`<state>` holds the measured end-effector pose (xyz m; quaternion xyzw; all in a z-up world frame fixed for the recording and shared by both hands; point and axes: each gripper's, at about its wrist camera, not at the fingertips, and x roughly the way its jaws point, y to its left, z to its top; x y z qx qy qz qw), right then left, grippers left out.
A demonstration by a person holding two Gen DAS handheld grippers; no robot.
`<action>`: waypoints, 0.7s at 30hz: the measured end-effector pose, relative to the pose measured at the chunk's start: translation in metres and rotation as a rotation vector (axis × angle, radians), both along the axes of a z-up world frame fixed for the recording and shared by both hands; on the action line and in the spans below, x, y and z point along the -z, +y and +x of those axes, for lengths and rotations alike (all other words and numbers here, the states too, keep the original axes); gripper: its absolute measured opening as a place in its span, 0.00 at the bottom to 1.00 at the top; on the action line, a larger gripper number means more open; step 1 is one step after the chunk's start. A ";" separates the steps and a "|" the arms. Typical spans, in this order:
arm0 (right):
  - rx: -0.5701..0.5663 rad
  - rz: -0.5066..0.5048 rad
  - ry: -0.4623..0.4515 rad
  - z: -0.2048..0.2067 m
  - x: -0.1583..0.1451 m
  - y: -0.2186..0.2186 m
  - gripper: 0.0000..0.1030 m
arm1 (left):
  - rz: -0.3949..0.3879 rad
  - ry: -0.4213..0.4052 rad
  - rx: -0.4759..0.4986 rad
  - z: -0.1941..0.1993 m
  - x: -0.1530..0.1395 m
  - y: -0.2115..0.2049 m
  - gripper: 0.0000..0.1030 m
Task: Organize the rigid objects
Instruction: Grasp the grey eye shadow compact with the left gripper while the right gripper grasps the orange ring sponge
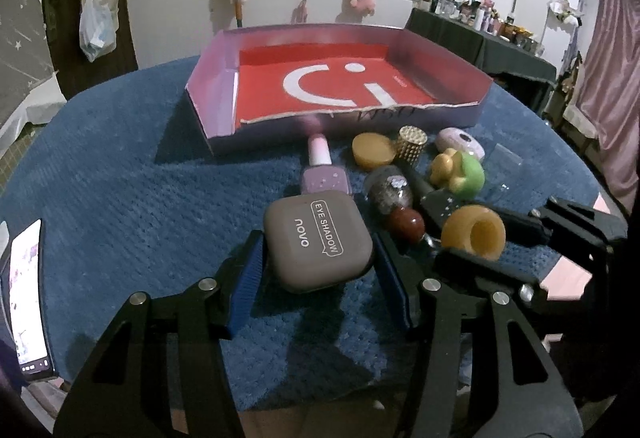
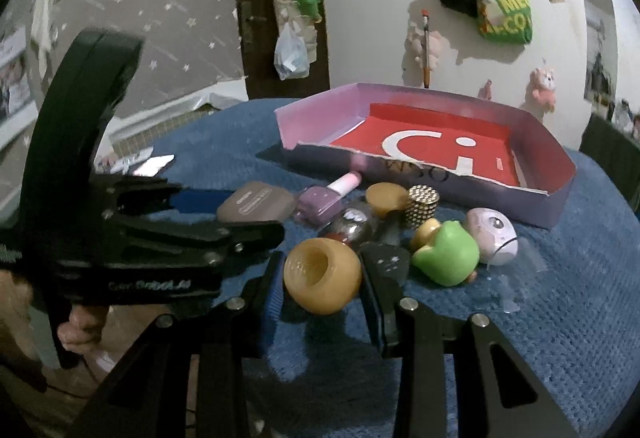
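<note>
Left claw [image 1: 316,266] pinches the taupe eye-shadow compact [image 1: 316,244], blue pads on its two flanks; the compact's near corner looks just clear of the blue cloth on the table [image 1: 120,178], though I cannot tell for certain. Right claw [image 2: 322,280] pinches the amber hollow cap [image 2: 322,280], its open mouth turned up and toward 10 o'clock in the right wrist view.

Goal sits at 12 o'clock: the shallow pink box [image 1: 212,86] with a red liner, nothing in it. Its near wall is torn and low.

Between claws and box lies the clutter: lilac nail polish bottle [image 1: 326,180] touching the compact's far edge, an amber disc [image 1: 374,150], a studded gold cylinder [image 1: 412,144], a green and yellow toy [image 1: 460,174], a glitter ball [image 1: 390,192], a dark red bead [image 1: 406,224].

Doing it well, as I judge it:
- Lift both loads straight up before heading to 12 o'clock, or the compact will shove the polish bottle.
- Keep the compact level; the grip is near one end.
- The cap is round and smooth: hold firm, no rolling.
- Clear the near wall, then set down well apart inside.
</note>
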<state>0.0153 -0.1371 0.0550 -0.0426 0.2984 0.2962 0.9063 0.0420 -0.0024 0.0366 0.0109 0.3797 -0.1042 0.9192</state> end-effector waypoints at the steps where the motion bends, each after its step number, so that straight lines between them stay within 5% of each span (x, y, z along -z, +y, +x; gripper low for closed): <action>1: 0.004 0.006 0.005 0.002 -0.002 -0.002 0.37 | -0.001 -0.003 0.001 0.000 -0.001 -0.001 0.51; 21: 0.021 0.079 0.014 0.035 -0.040 -0.019 0.37 | -0.010 -0.123 0.034 0.016 -0.043 -0.016 0.51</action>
